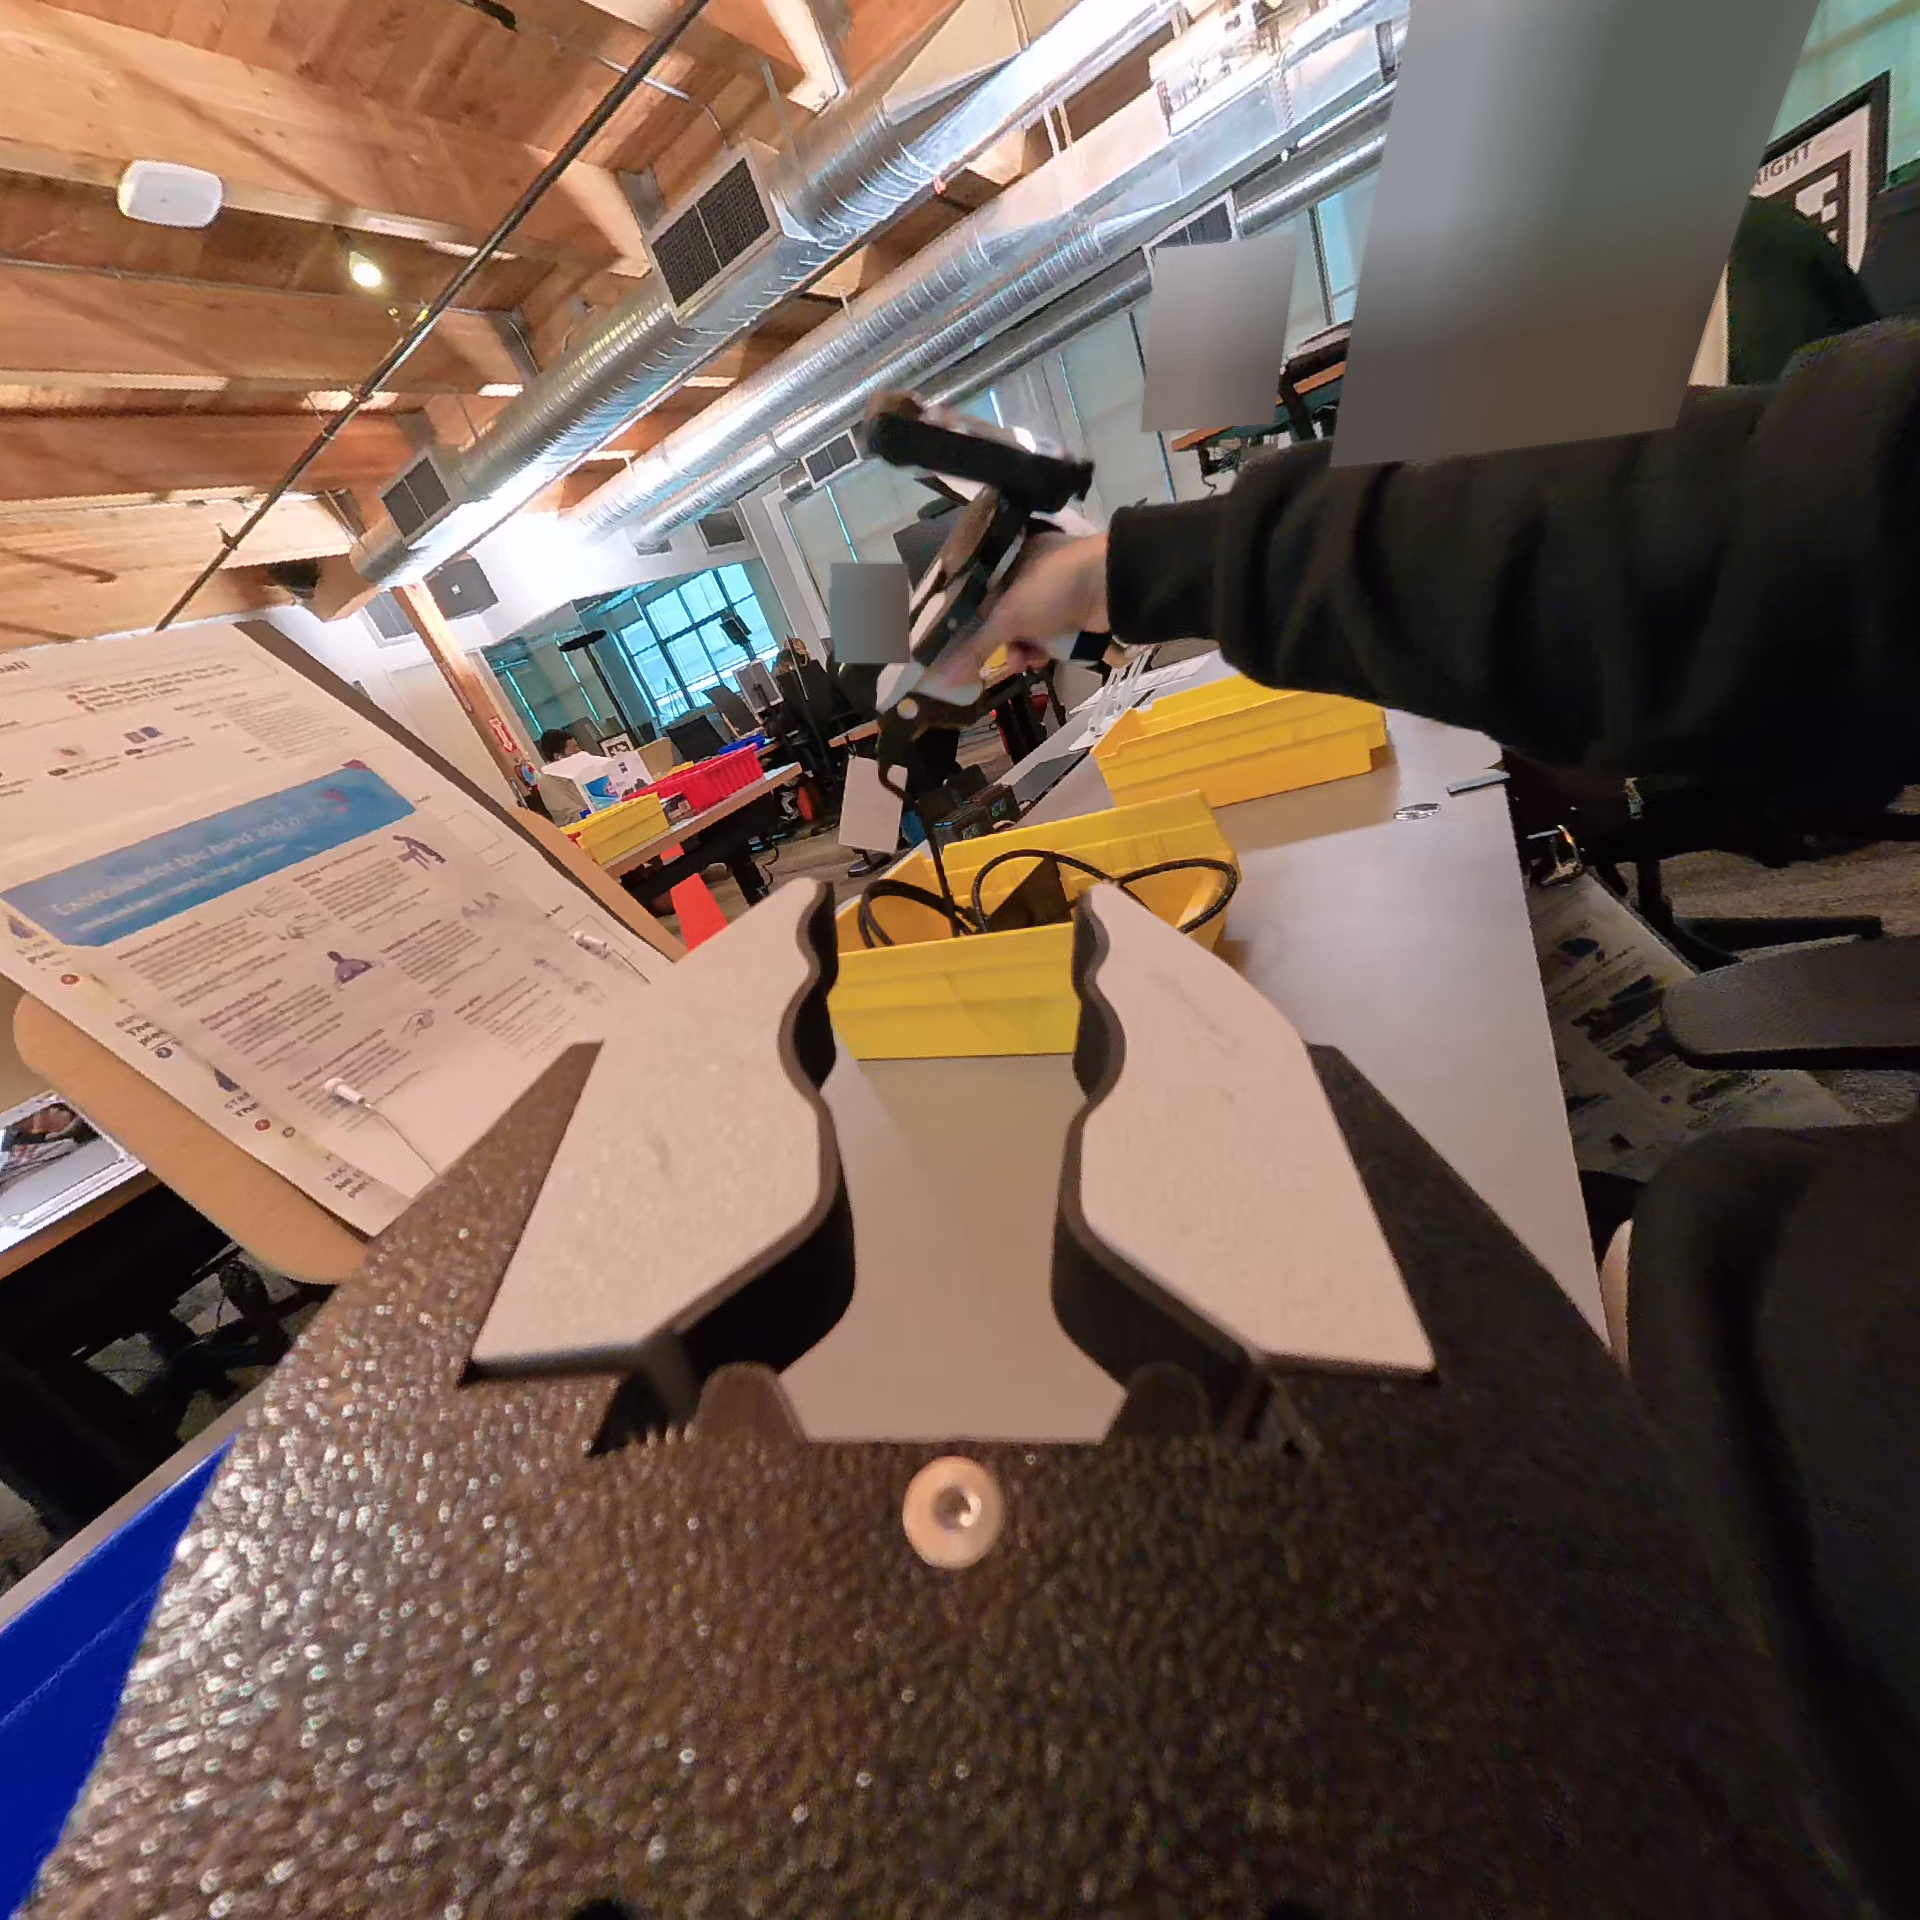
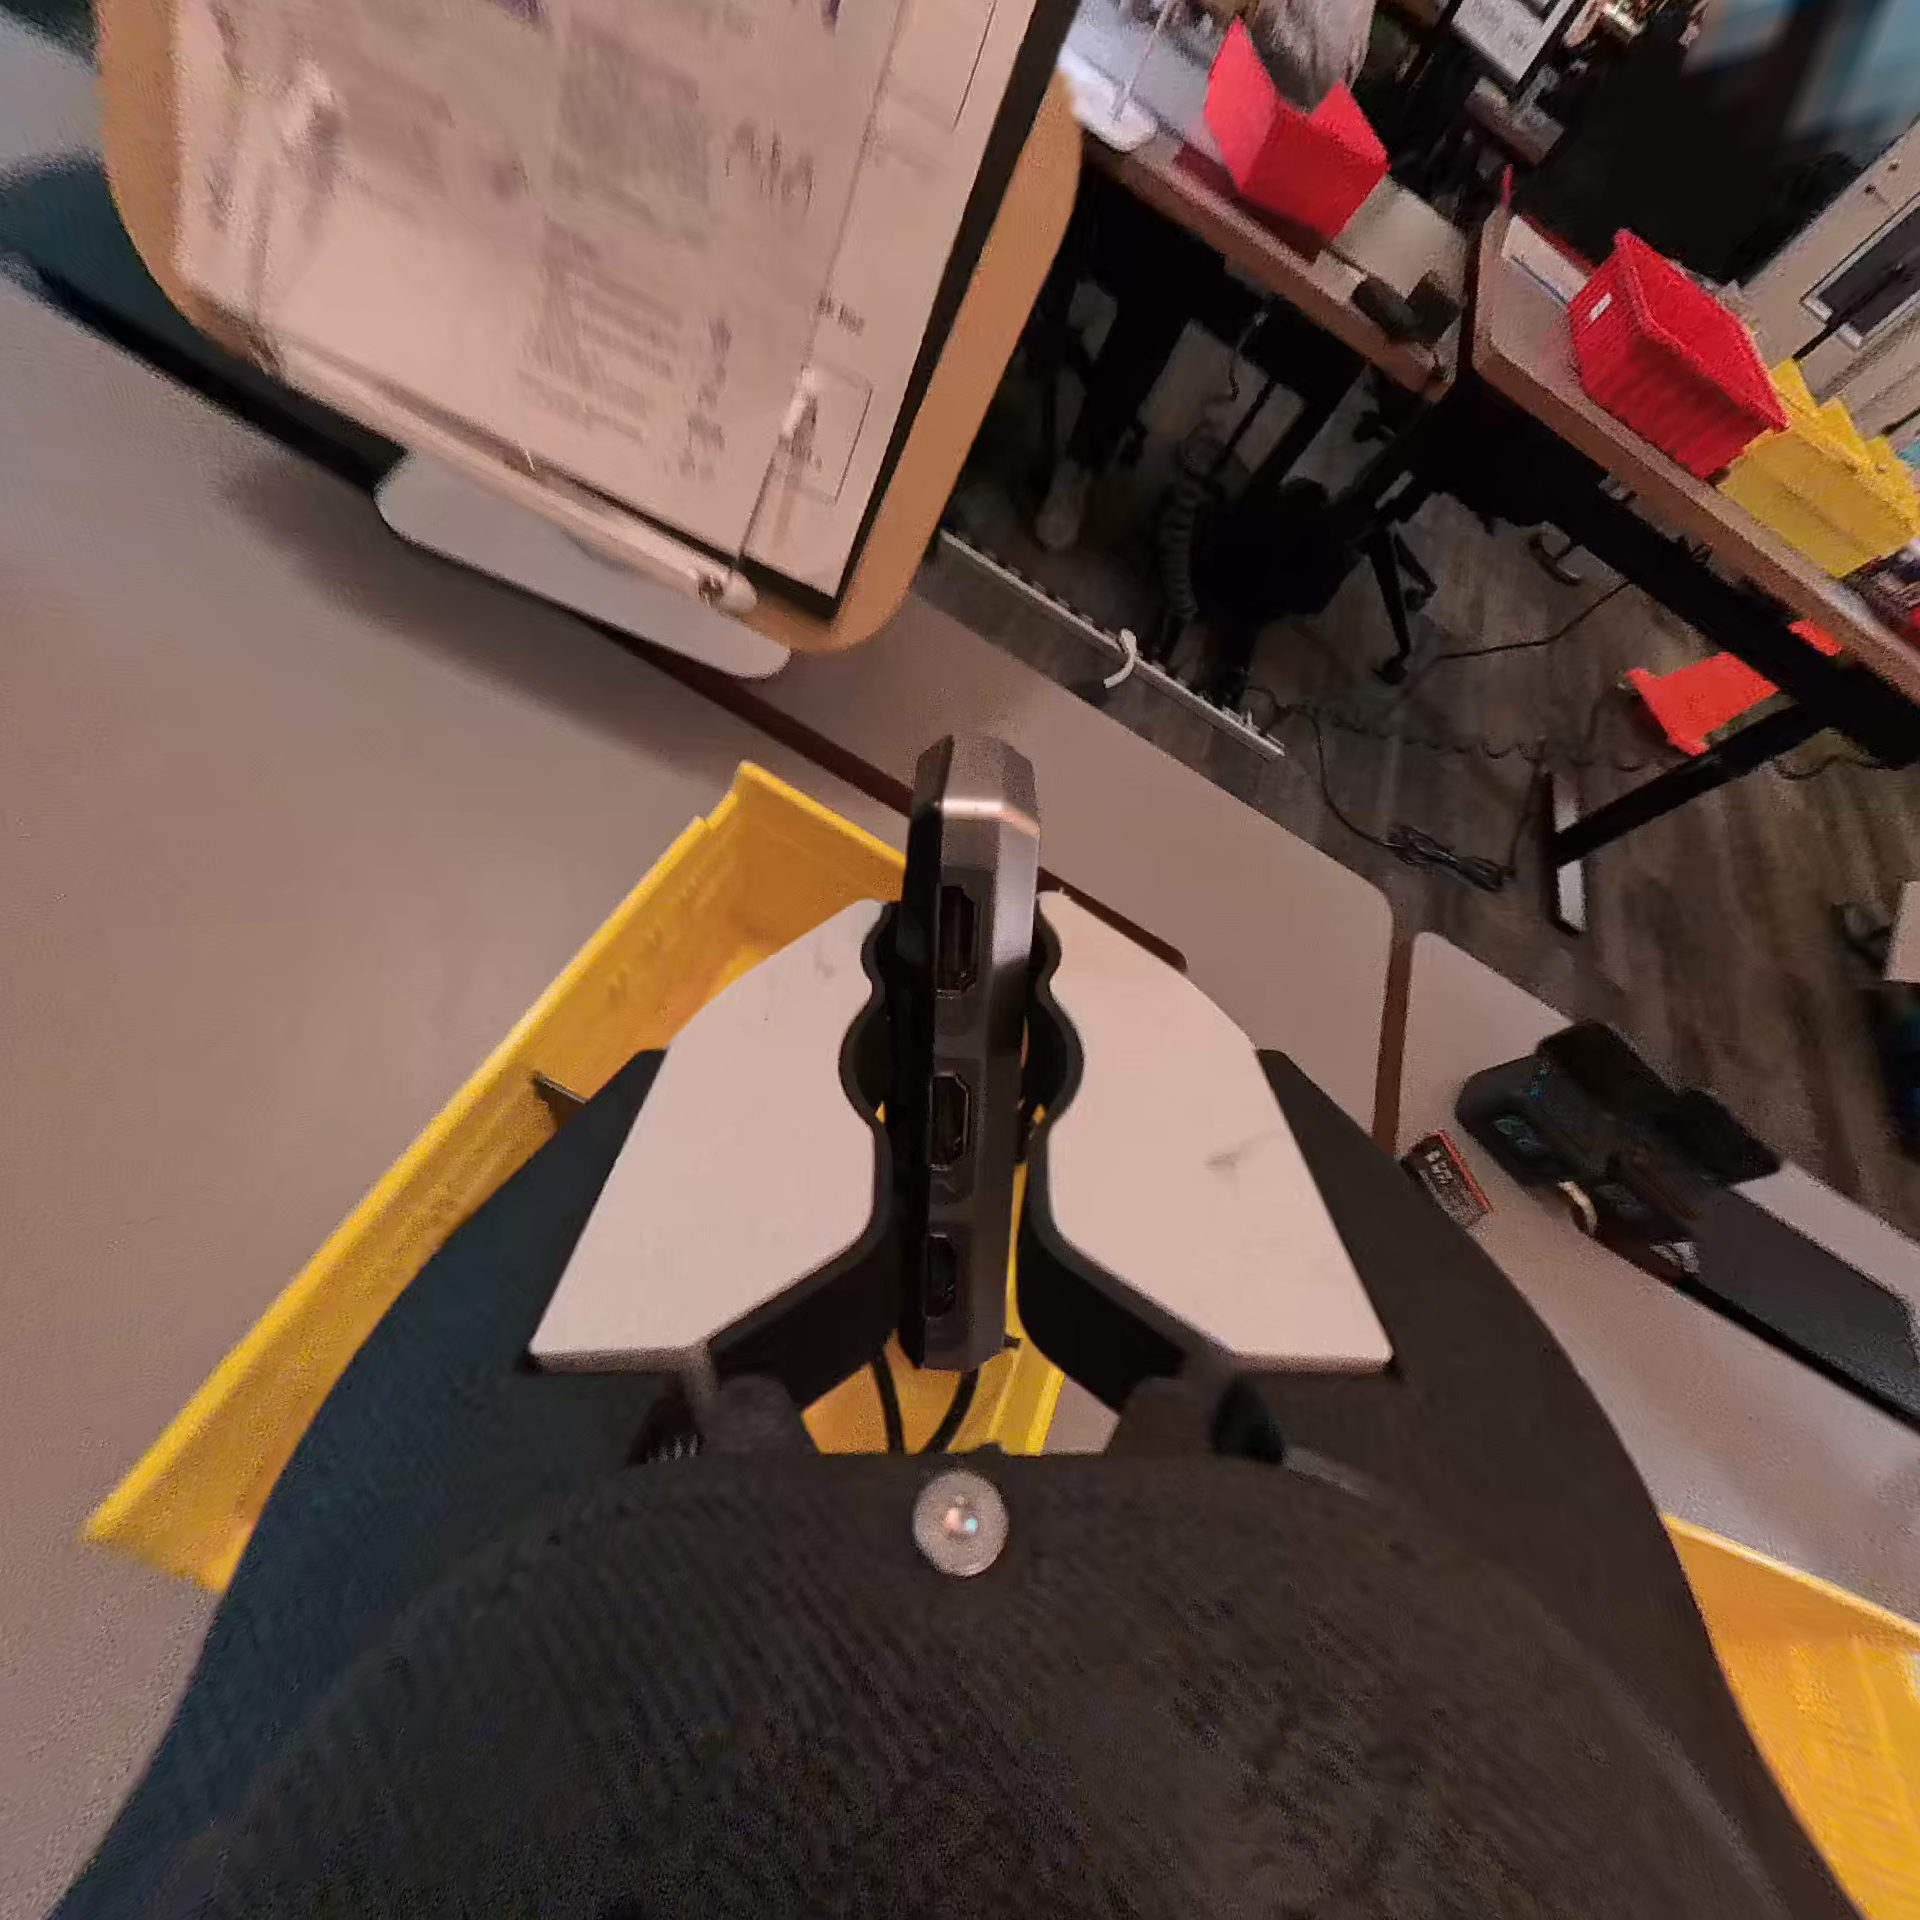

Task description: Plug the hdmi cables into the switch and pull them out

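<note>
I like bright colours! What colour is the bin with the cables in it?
Yellow. The bin shows best in the left wrist view.

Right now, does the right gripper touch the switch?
Touching. In the right wrist view the right gripper is shut on the switch: both fingers press its flat sides, with three empty ports facing the camera.

board sheet (image 2: 582, 281): print blurred | yellow bin (image 2: 343, 1226): mostly hidden by gripper | cables (image 1: 1039, 883): plugs hidden

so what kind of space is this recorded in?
Looks like an open-plan lab or workshop in an industrial loft: exposed metal ducts under timber ceiling beams, rows of desks with yellow parts bins and red bins, and office chairs.
</note>
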Action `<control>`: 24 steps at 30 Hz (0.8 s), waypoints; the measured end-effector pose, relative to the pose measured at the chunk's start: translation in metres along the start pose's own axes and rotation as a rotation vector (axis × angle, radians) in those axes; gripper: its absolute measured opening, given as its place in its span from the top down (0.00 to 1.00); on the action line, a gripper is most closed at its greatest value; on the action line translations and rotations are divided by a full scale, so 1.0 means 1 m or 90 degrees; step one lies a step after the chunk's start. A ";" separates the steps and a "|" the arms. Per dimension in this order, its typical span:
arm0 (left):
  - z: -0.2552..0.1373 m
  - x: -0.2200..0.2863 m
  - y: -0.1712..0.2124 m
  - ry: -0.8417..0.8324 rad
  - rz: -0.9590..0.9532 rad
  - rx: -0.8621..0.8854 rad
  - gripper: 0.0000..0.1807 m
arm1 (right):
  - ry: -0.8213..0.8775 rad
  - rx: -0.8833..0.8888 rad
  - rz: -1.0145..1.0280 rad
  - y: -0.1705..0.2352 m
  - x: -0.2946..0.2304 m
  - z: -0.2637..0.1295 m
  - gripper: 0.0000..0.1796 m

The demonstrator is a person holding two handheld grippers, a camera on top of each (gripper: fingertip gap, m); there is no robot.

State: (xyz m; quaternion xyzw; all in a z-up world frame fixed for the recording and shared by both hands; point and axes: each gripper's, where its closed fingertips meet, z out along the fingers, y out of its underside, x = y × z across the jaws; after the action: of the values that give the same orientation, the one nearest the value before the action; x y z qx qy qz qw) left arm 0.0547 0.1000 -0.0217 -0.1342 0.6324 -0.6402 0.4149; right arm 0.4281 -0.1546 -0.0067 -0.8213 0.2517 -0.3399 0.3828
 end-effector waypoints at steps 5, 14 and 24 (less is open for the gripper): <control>-0.004 -0.006 0.005 -0.001 -0.017 0.004 0.77 | 0.062 -0.061 -0.168 0.017 -0.026 0.052 0.88; -0.017 -0.018 0.017 -0.005 -0.050 0.004 0.78 | -0.057 -0.236 -0.359 0.070 -0.092 0.114 0.77; -0.019 -0.019 0.020 0.005 -0.070 0.008 0.78 | 0.006 -0.279 -0.311 0.082 -0.062 0.107 0.76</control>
State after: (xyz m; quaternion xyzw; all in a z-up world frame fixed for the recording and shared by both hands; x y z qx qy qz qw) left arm 0.0602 0.1292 -0.0362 -0.1635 0.6217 -0.6665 0.3776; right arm 0.4562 -0.1115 -0.1461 -0.9186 0.1162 -0.3634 0.1027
